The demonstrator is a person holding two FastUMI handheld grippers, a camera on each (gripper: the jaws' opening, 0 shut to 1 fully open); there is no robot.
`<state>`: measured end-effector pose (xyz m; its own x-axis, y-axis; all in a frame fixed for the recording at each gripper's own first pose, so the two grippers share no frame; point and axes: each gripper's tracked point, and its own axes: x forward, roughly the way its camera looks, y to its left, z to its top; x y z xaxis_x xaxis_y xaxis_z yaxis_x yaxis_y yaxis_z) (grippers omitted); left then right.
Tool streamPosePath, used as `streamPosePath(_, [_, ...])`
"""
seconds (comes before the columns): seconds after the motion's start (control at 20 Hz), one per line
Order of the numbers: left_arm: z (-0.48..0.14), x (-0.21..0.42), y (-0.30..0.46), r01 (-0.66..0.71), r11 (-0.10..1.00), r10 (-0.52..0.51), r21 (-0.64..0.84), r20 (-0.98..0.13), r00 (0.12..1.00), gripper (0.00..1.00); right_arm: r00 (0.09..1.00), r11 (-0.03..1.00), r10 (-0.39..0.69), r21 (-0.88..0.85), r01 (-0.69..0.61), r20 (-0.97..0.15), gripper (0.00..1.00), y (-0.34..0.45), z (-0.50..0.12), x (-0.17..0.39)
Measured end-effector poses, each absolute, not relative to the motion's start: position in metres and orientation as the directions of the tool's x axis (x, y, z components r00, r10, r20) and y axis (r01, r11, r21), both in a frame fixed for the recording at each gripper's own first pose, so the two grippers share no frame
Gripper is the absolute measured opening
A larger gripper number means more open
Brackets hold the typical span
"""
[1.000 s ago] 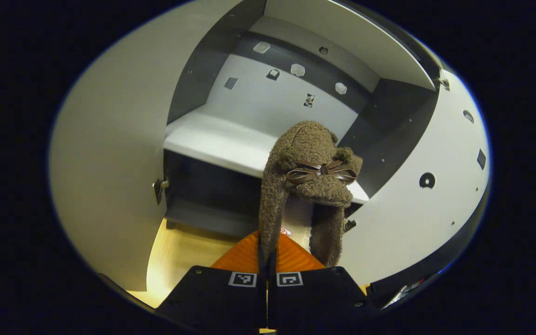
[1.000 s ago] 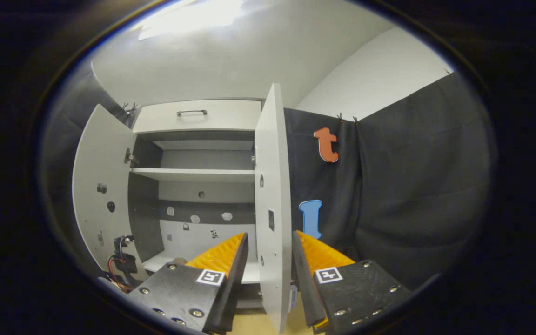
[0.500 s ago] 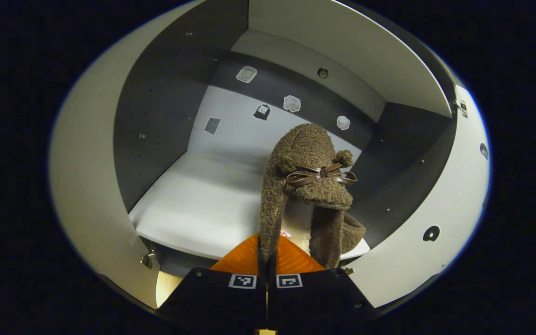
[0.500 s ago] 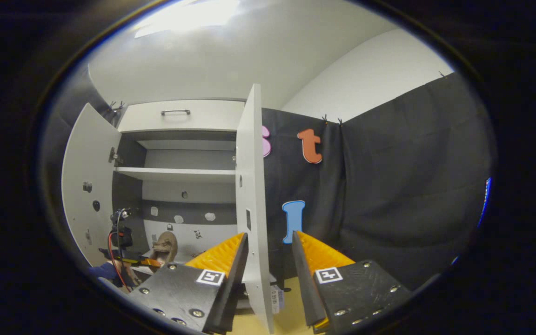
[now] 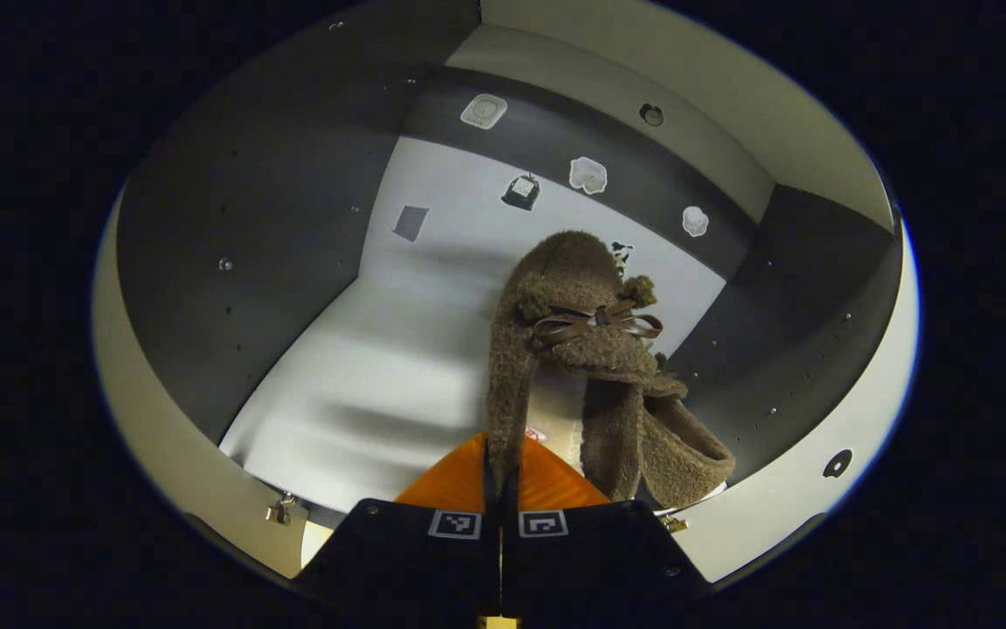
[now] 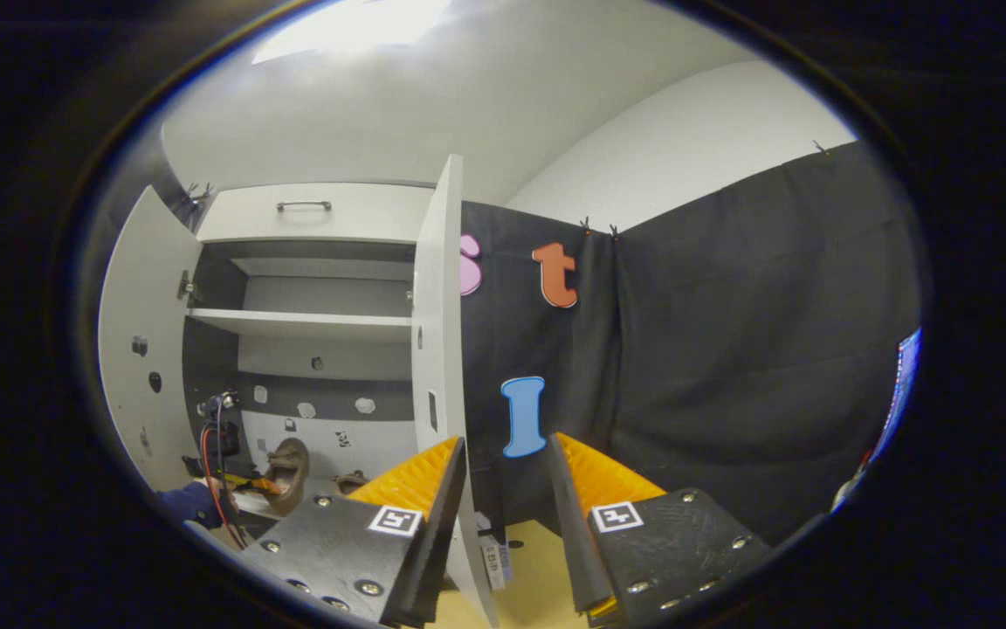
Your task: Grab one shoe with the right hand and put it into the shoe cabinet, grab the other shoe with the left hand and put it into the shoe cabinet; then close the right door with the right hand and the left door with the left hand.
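1. Pinching a fuzzy brown shoe (image 5: 575, 349) with a ribbon bow — left gripper (image 5: 500, 476) pressed together on its collar.
2. Hanging toe-up, long axis near vertical, over the shoe cabinet's white shelf (image 5: 363, 393), beside the other shoe (image 5: 682, 450).
3. Spread and holding nothing — right gripper (image 6: 503, 489).

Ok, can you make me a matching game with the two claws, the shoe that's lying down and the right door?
Things:
1. left claw
2. right claw
3. other shoe
4. right door

States:
A. lying on the shelf
B. open and empty
C. swung out on its hinges
D. shut on the bow shoe

Pairs: 1-D, 2-B, 3-A, 4-C.
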<state>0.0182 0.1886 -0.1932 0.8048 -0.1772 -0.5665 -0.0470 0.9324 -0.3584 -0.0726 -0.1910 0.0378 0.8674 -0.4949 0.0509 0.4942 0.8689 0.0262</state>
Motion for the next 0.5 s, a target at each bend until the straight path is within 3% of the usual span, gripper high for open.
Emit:
streamPosePath(0.15, [-0.202,0.029,0.188,-0.048,0.945,-0.162,-0.322,-0.594,0.788,0.06,0.866,0.867,-0.498,0.029,0.497,0.051,0.56,-0.191,0.036,-0.070])
streamPosePath(0.5, [-0.209,0.049,0.182,-0.030,0.972,-0.124,-0.234,-0.617,0.777,0.04,0.858,0.859,-0.511,0.026,0.511,0.051,0.57,-0.193,0.032,-0.072])
